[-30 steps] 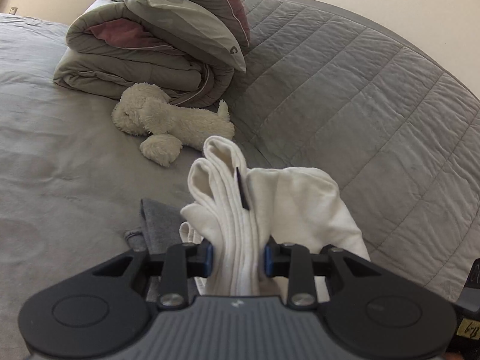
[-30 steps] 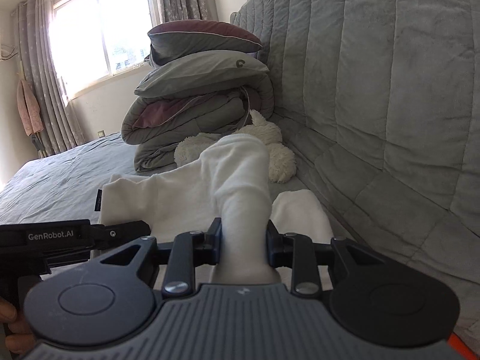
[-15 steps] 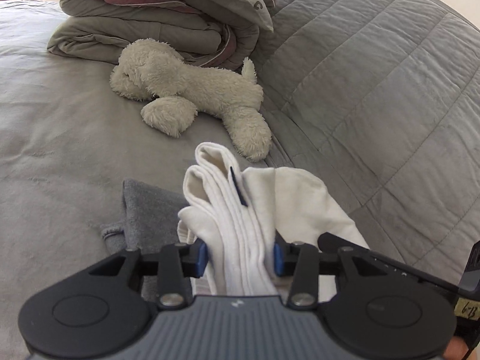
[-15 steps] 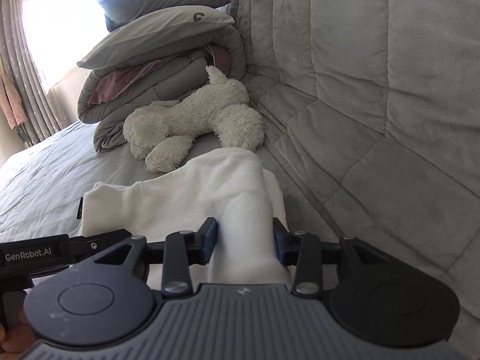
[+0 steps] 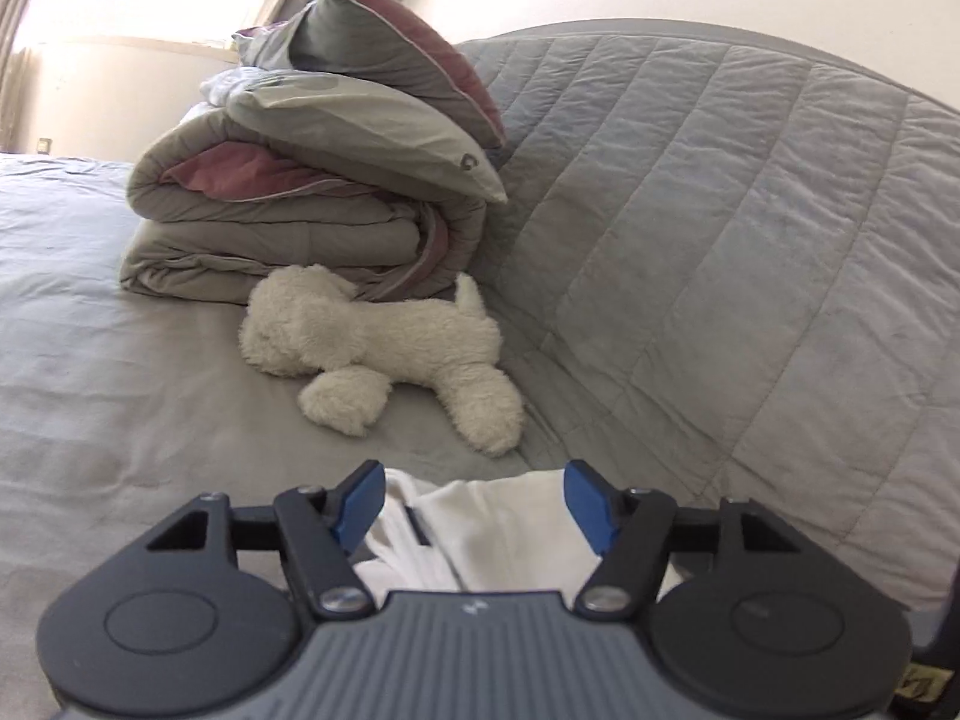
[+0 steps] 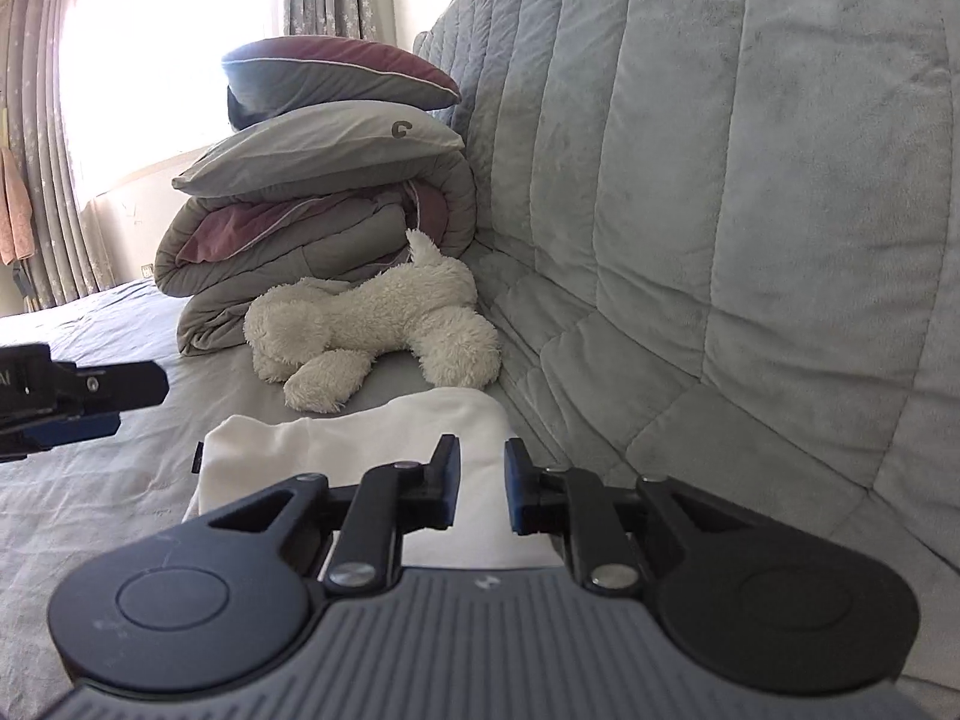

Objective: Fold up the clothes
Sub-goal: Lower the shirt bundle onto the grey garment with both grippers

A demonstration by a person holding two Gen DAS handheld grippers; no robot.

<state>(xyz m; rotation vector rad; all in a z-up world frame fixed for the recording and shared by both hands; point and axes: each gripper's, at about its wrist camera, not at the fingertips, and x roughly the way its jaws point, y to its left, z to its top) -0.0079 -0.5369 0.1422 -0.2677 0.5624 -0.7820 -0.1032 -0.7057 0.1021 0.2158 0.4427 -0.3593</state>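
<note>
**Letting go of white cloth**

Spreading wide, left gripper (image 5: pixel 474 501) holds nothing; right gripper (image 6: pixel 483 480) narrow, parted, not pinching. Cloth (image 6: pixel 360 444) lies lower centre on bed (image 5: pixel 90 372), below toy (image 6: pixel 372 324). Soft, light, floppy; probably best pinched at layered edges.

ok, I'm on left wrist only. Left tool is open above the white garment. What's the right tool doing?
Observer: The right tool has its pads slightly parted above the white garment. It doesn't look clamped.
Operator: Is the garment lying flat?
Observer: Yes, flat on the bed sheet. Its far edge is close to the plush dog, but I can't tell if they touch.
Operator: Where's my left tool from there?
Observer: The left tool appears left of the garment's edge, raised off the sheet.
</note>
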